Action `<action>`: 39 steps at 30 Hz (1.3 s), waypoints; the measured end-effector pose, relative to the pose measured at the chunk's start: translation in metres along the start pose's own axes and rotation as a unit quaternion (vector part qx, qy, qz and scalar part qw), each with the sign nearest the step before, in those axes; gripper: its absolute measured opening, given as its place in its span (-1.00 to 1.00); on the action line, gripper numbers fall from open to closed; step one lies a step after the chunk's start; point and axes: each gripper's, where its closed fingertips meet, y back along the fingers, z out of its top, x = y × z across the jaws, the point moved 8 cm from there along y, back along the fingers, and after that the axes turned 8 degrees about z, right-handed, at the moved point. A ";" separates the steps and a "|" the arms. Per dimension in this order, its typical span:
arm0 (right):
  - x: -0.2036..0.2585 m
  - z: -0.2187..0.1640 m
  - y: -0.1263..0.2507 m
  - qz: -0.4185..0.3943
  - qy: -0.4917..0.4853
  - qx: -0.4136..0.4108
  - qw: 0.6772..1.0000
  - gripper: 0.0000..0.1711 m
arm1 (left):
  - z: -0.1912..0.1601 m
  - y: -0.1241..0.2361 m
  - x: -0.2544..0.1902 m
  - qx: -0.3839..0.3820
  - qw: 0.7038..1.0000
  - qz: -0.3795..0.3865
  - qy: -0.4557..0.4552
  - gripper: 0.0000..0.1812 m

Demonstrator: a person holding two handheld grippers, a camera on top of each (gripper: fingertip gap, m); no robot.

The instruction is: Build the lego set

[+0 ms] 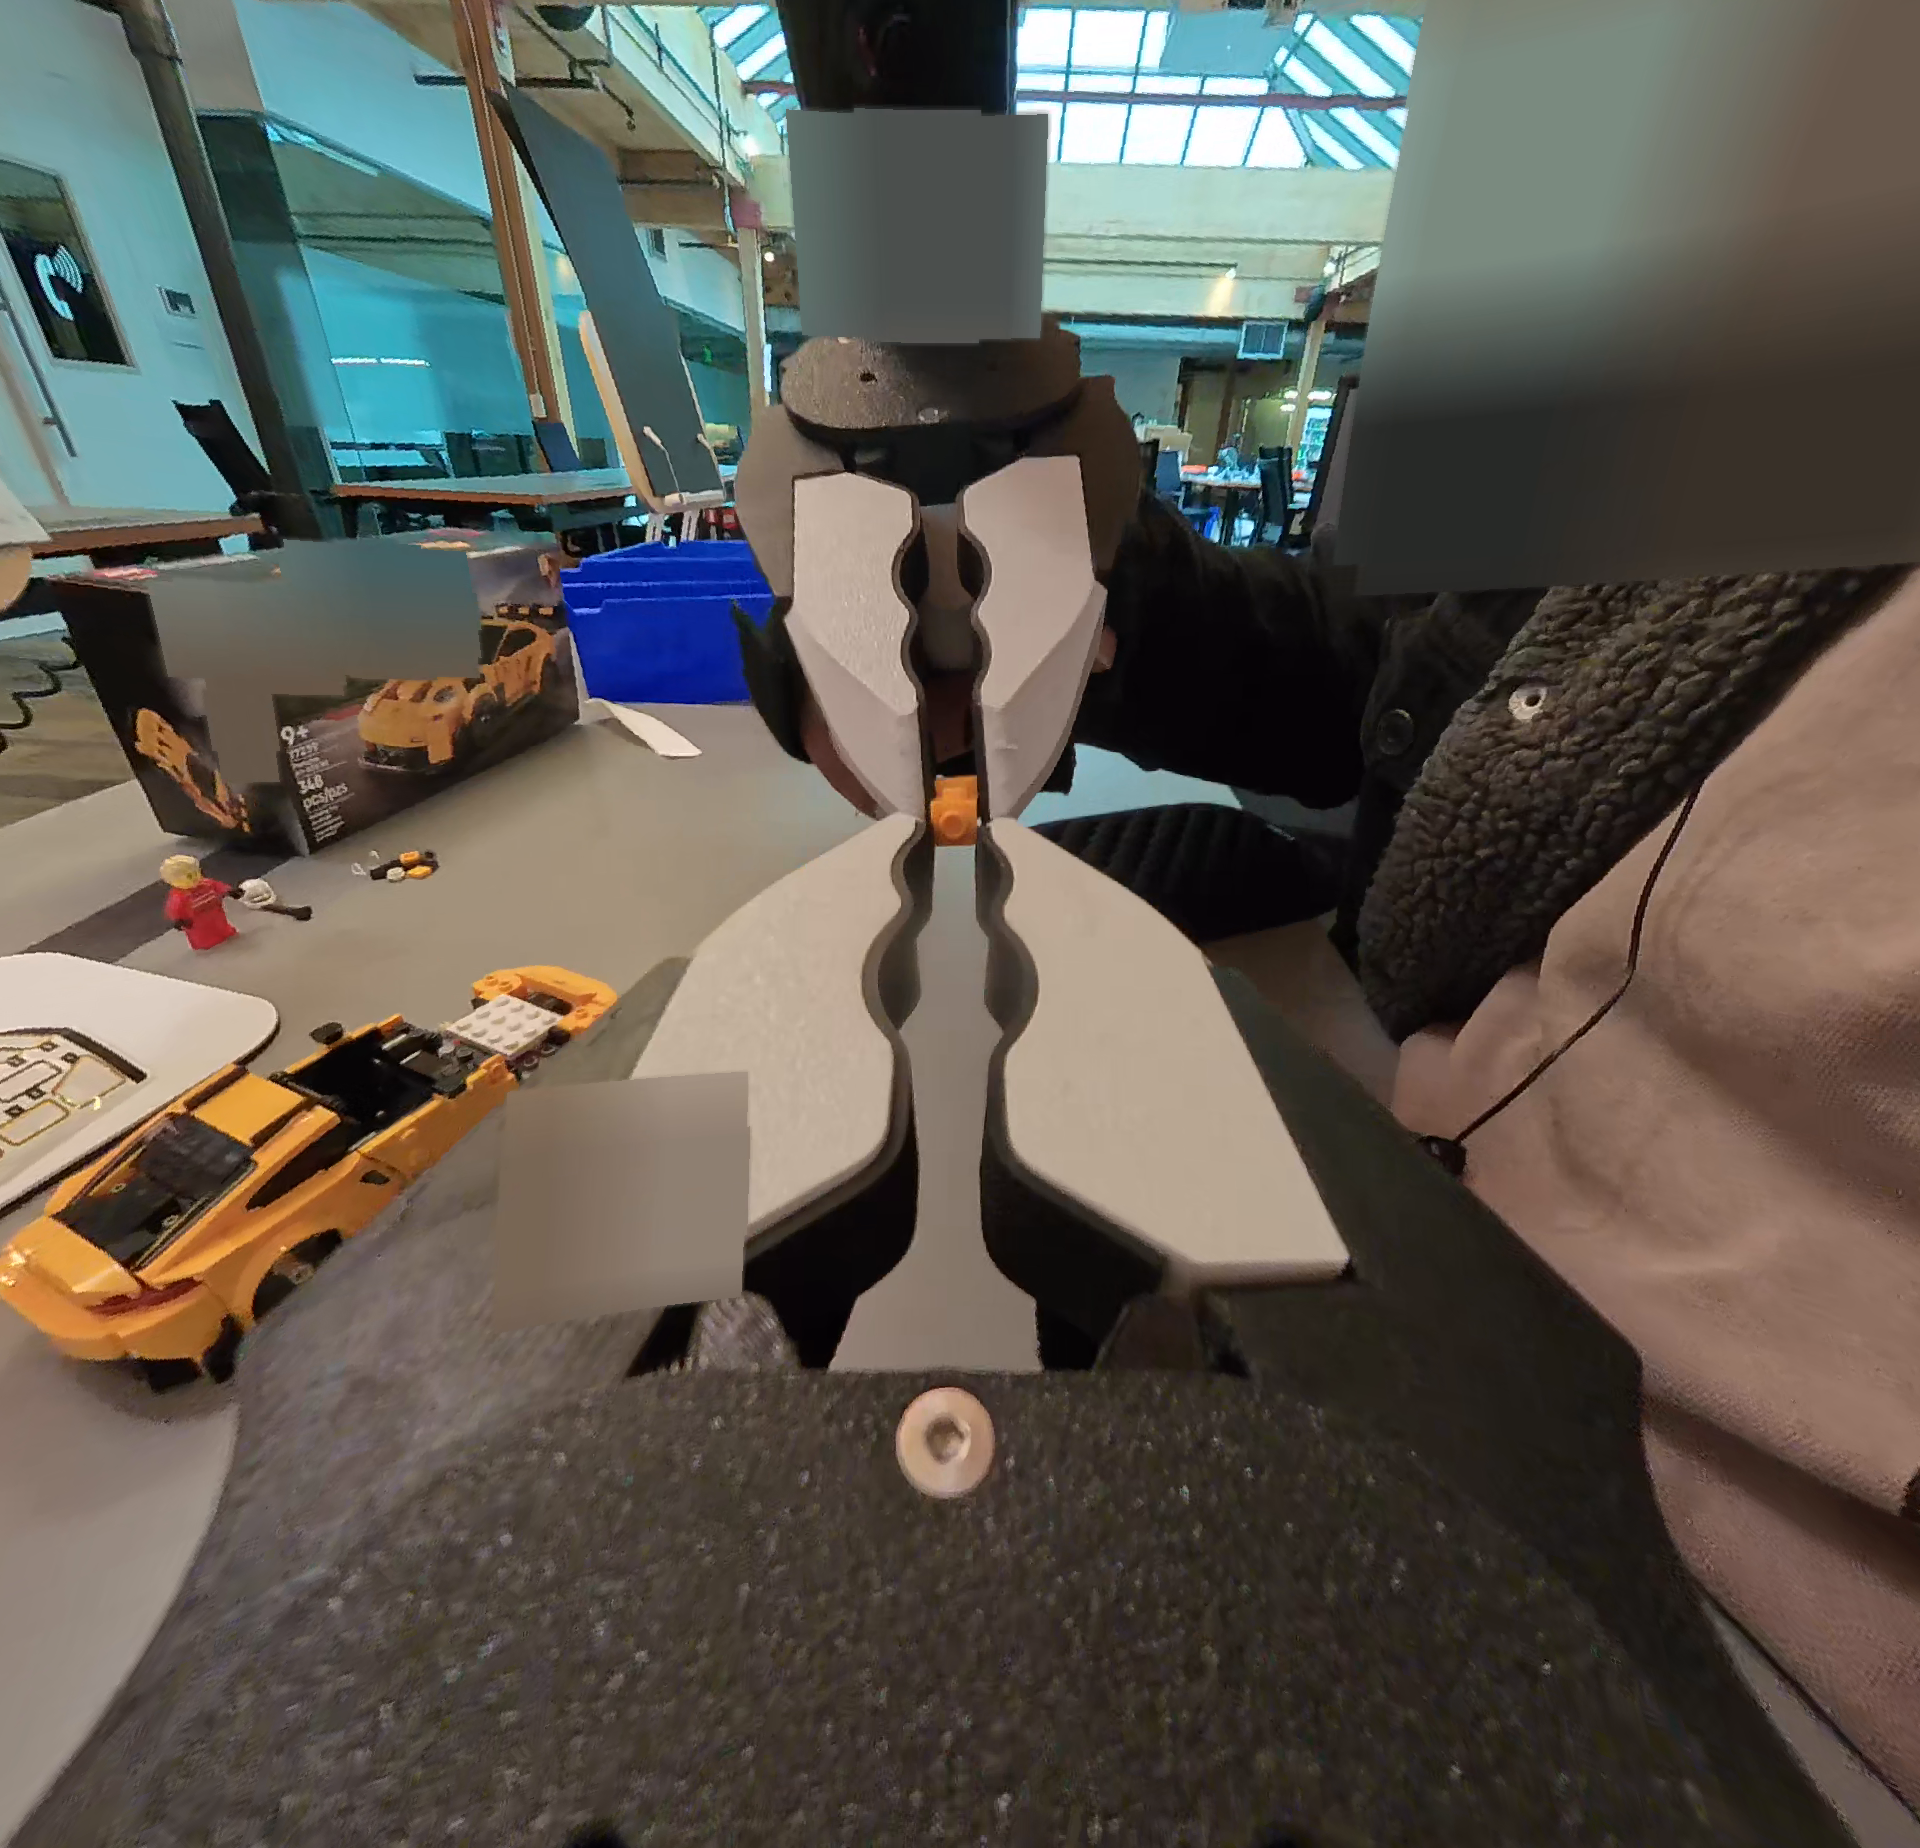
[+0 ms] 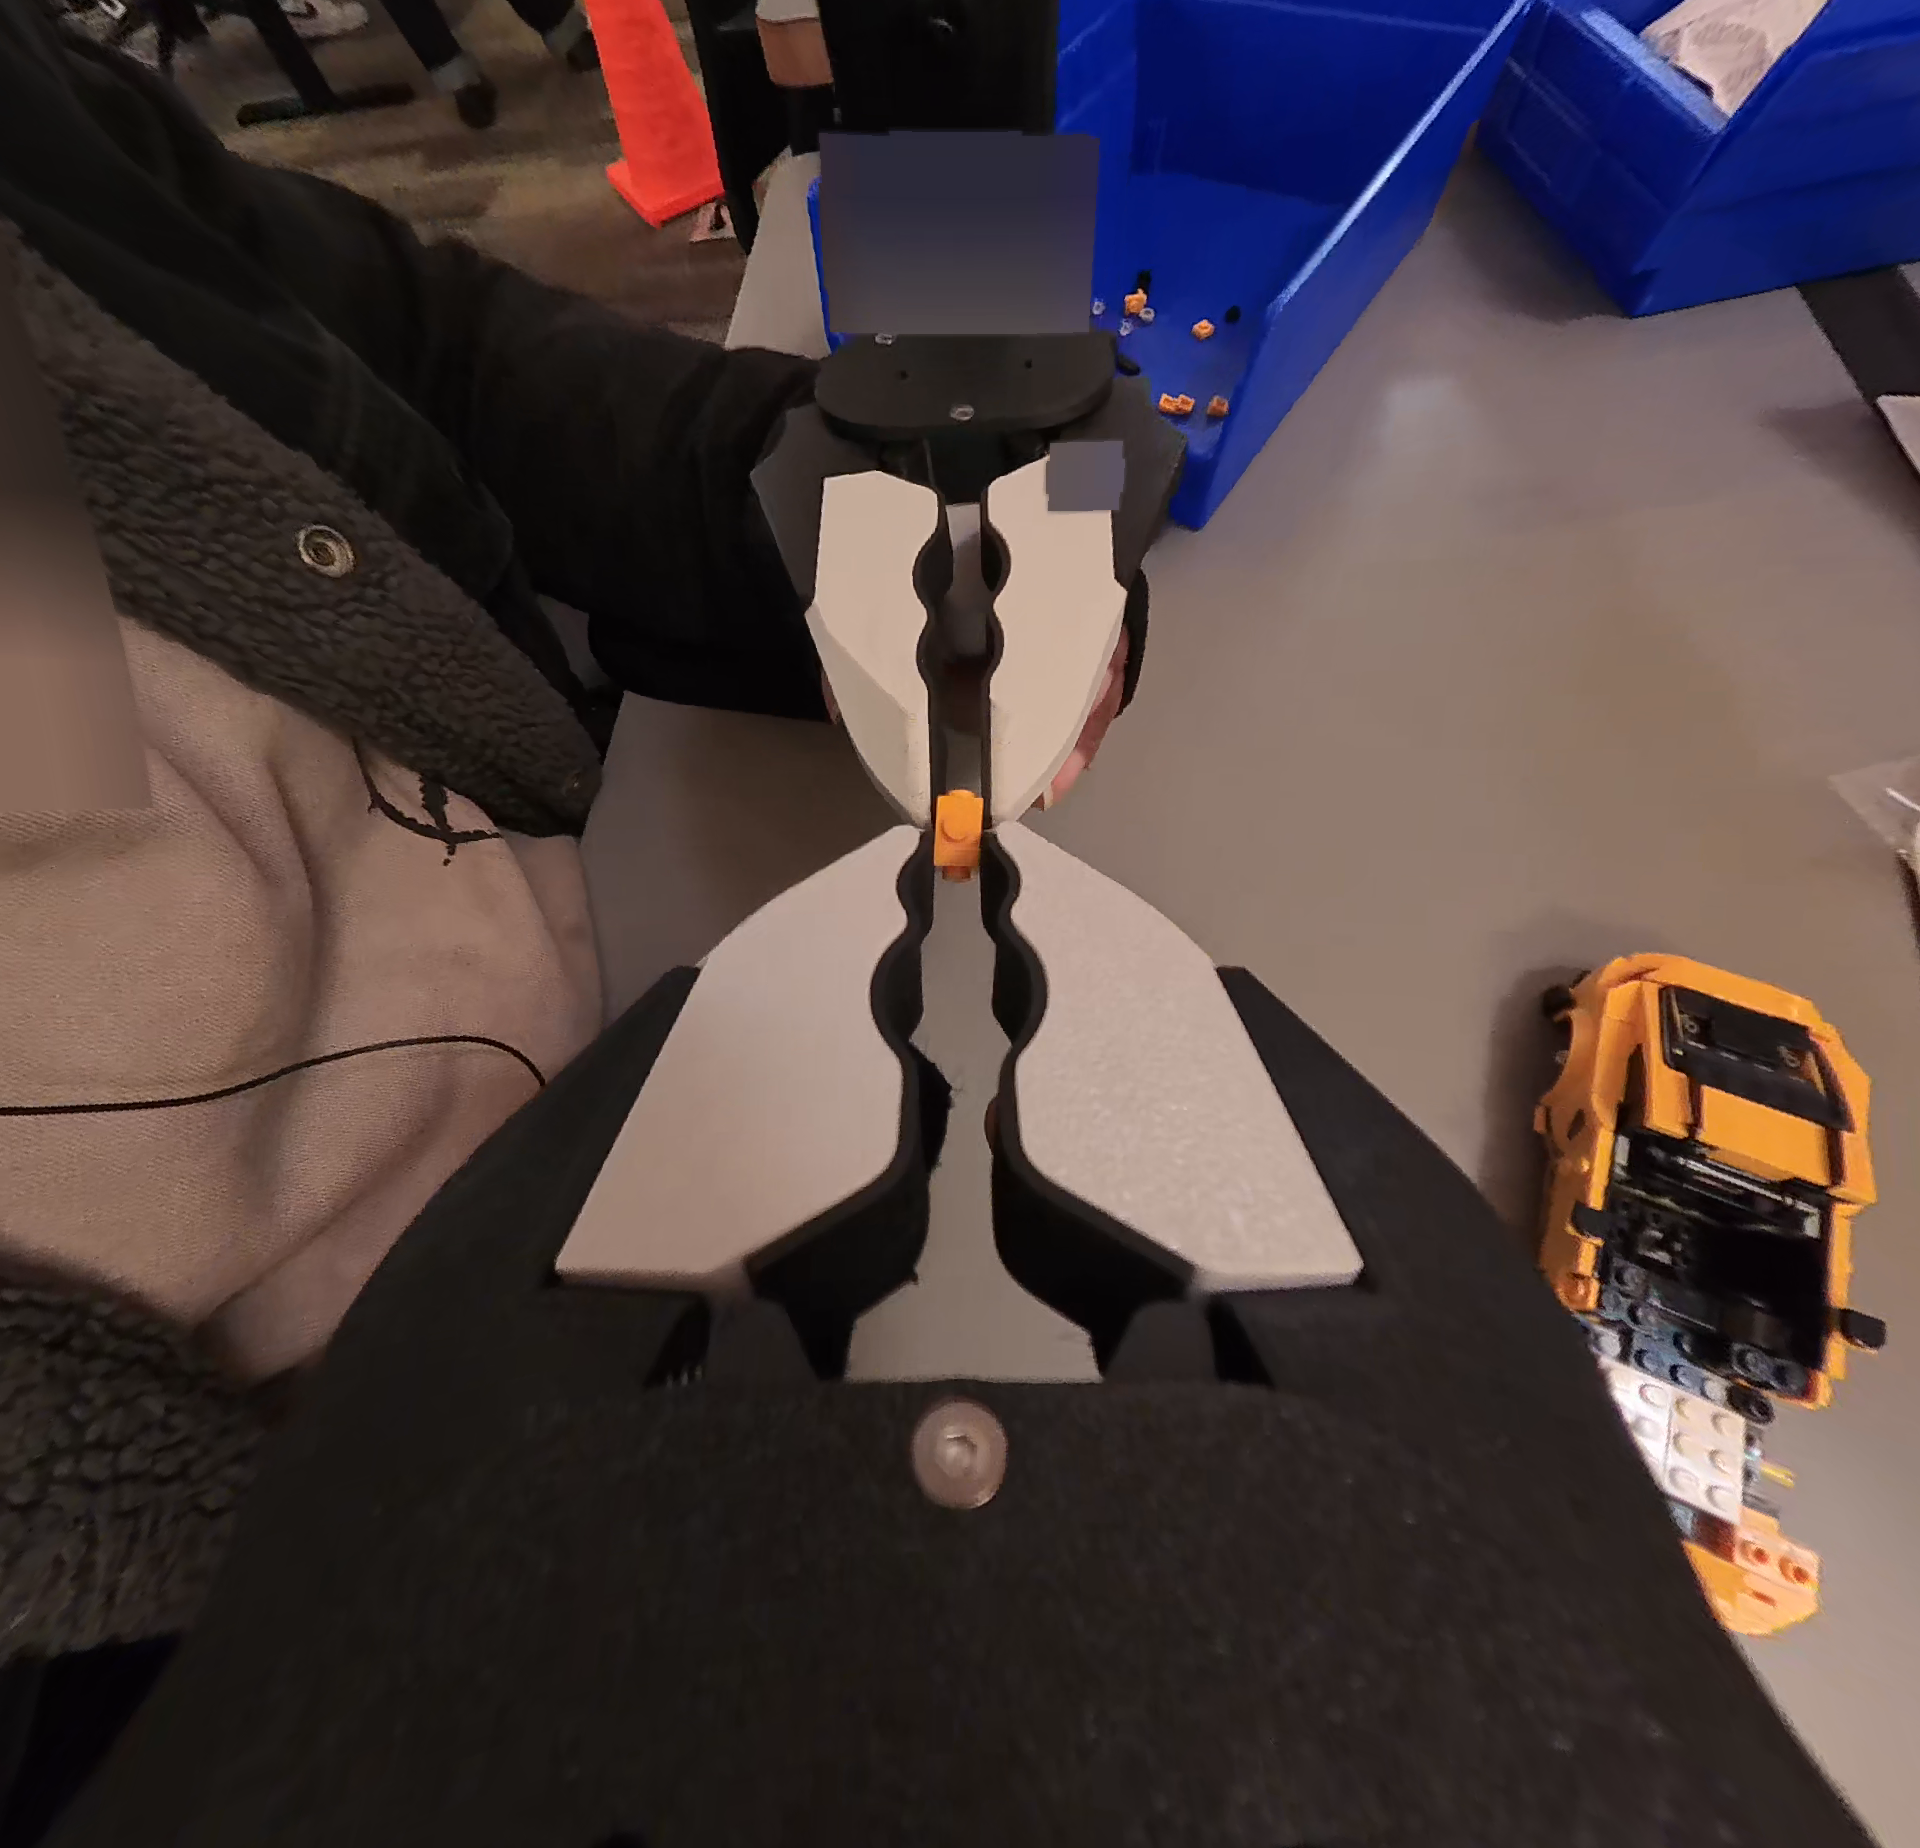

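Grey desk [image 1: 582, 842] fills the lower part of the left wrist view, with a large open hall behind it. Left gripper [image 1: 953, 830] points at the right gripper [image 1: 951, 796], tip to tip, above the desk. A small orange lego piece [image 1: 954, 811] sits at the meeting point; from this view it appears pinched between the tips of both grippers, whose fingers are drawn narrow. To the left lies the partly built orange lego car [image 1: 281, 1144], roof area open and a light grey plate showing at one end. Beyond it stand a red minifigure [image 1: 197, 899], a few loose small parts [image 1: 403, 866] and the set box [image 1: 343, 697]. A white board [image 1: 114, 1050] lies at the left edge. Blue bins [image 1: 665, 619] stand behind, partly blocked by the opposing gripper. A person's dark sleeve [image 1: 1226, 655] and pale top [image 1: 1714, 1123] occupy the right side.

Right wrist view: the right gripper [image 2: 956, 853] has its fingers narrow on the orange lego piece [image 2: 957, 834], which the left gripper [image 2: 958, 811] also grips from the far side. The lego car [image 2: 1704, 1196] lies on the desk [image 2: 1455, 707] at the right, well apart from both grippers. A blue bin [image 2: 1299, 240] behind the left gripper holds several small orange pieces [image 2: 1179, 404] scattered on its floor. A second blue bin [image 2: 1714, 188] to its right holds something white, unclear. An orange cone [image 2: 649, 84] stands on the floor beyond the desk.
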 end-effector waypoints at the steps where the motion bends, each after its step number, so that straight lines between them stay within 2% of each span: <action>1: 0.000 0.002 0.000 -0.001 -0.001 0.001 1.000 -0.91 | 0.001 0.001 0.000 -0.002 1.000 0.001 -0.001 -0.92; 9: 0.000 0.006 0.004 -0.009 0.006 0.046 0.999 -0.91 | 0.001 0.001 0.002 0.017 1.000 0.016 -0.016 -0.92; 16: 0.001 0.015 -0.002 -0.011 0.033 0.170 0.985 -0.91 | -0.004 -0.005 -0.004 0.040 0.998 0.022 -0.048 -0.92; 24: 0.003 0.036 -0.006 -0.007 0.056 0.258 0.965 -0.89 | 0.001 -0.003 -0.007 0.013 0.997 0.038 -0.066 -0.92; 33: 0.005 0.056 -0.010 -0.009 0.068 0.305 0.950 -0.85 | 0.010 0.000 -0.010 -0.024 0.996 0.052 -0.073 -0.92; 39: 0.001 0.062 -0.004 -0.037 0.074 0.275 0.958 -0.84 | 0.015 0.007 -0.001 -0.033 0.994 0.085 -0.068 -0.92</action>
